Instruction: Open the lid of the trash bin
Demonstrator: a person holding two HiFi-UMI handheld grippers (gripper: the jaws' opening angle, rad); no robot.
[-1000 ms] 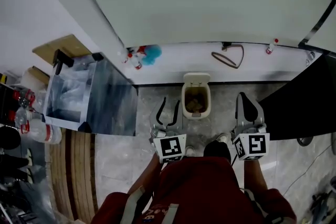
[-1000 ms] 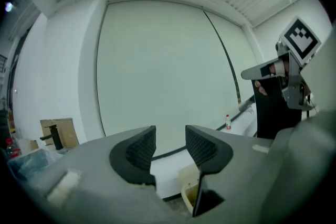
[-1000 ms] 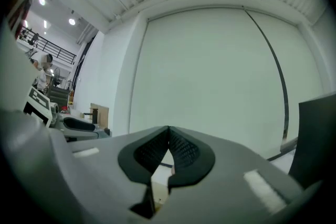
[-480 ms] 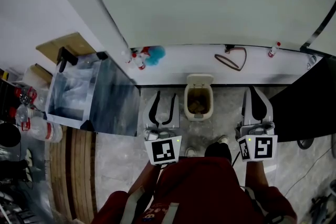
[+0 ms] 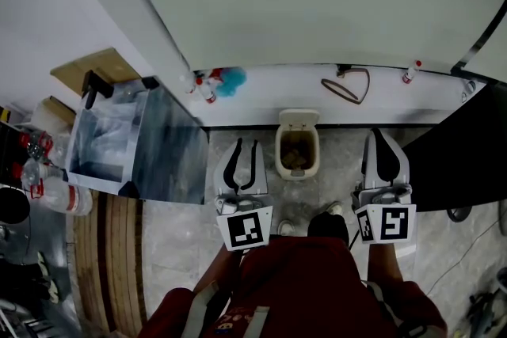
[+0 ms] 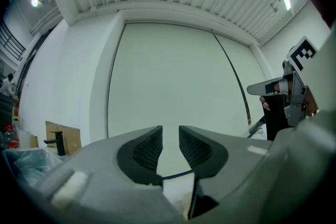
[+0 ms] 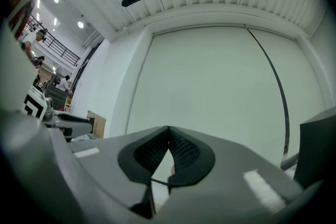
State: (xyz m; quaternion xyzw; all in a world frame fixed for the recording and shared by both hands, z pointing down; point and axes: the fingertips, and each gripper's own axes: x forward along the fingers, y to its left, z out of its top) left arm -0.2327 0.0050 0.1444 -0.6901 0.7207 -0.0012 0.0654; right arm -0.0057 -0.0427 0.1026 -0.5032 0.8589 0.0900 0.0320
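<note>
One trash bin (image 5: pixel 298 154) standing open on the floor (image 5: pixel 337 174) by the wall (image 5: pixel 317 12), lid (image 5: pixel 298 121) tilting upright, two grippers hovering either side, left gripper (image 5: pixel 246 145) jaws just closing, slightly apart, empty, right gripper (image 5: pixel 378 135) jaws meeting, empty.

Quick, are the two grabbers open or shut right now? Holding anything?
Left gripper: open, jaws slightly apart, just been closing, nothing between them.
Right gripper: shut, jaws touching, empty.
</note>
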